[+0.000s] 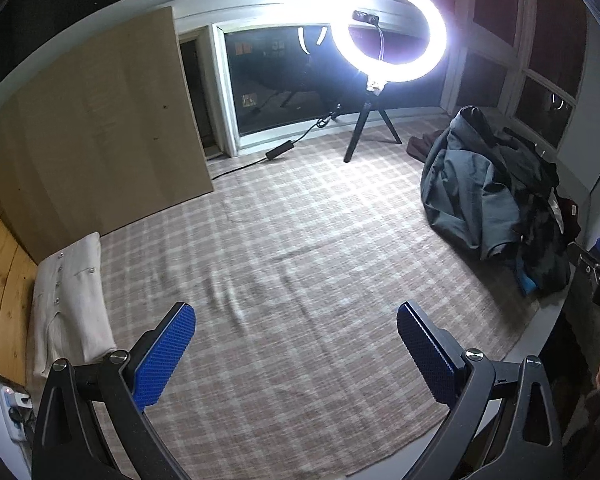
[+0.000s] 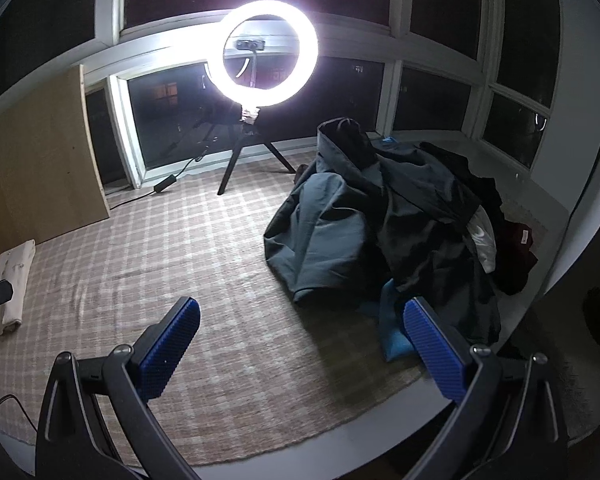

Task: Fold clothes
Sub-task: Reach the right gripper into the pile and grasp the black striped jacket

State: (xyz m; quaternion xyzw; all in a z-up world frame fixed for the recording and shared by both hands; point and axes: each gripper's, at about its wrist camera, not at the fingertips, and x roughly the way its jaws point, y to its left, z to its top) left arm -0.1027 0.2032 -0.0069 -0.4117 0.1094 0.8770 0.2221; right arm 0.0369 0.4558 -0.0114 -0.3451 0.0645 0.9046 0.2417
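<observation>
Both hand-held grippers, left (image 1: 296, 344) and right (image 2: 302, 344), spread wide, holding nothing. Heap of dark clothes (image 2: 384, 220) on plaid rug (image 2: 172, 240), right side; cream buttoned garment (image 1: 70, 300) lies folded at left. Soft, limp, bulky fabric; pinch the grey jacket (image 2: 320, 240) at a free hem edge.

A checked cloth (image 1: 300, 208) in pale pink-brown and white plaid covers the worktop. The folded garment (image 1: 72, 300) at its left edge is cream with small silver buttons. The clothes pile (image 2: 380, 216) is mostly slate grey and black, with bright blue, white and dark red showing. Both hand-held grippers have blue dotted pads (image 1: 168, 356) on black frames.
</observation>
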